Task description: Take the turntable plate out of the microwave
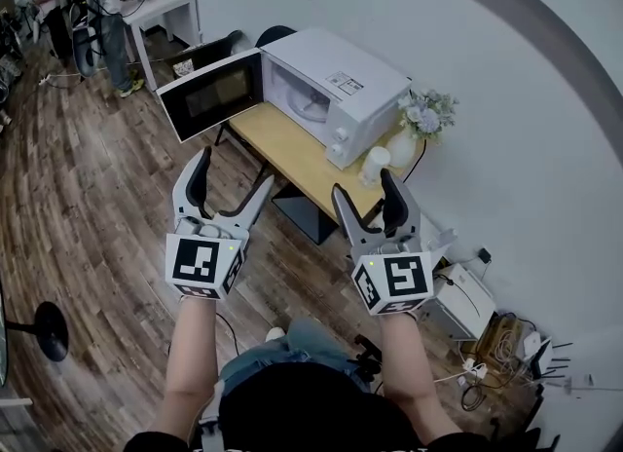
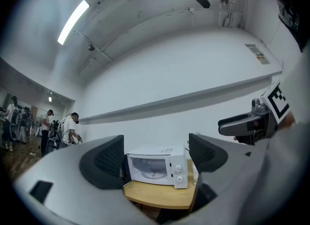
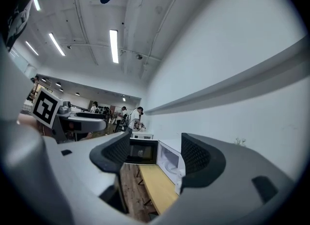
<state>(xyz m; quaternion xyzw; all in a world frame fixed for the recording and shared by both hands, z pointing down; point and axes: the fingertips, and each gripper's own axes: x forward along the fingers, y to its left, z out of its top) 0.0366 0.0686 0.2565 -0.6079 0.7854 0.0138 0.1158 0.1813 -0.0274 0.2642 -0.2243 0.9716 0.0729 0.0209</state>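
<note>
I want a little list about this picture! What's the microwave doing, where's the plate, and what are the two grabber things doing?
microwave: white, sits on the wooden table by the wall
door: swung wide open
turntable plate: inside the microwave, not yet taken out
left gripper: jaws apart, holding nothing, short of the microwave
right gripper: jaws apart, holding nothing, short of the microwave
beside the microwave: vase of flowers

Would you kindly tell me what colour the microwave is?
The microwave is white; the head view shows it best.
</note>
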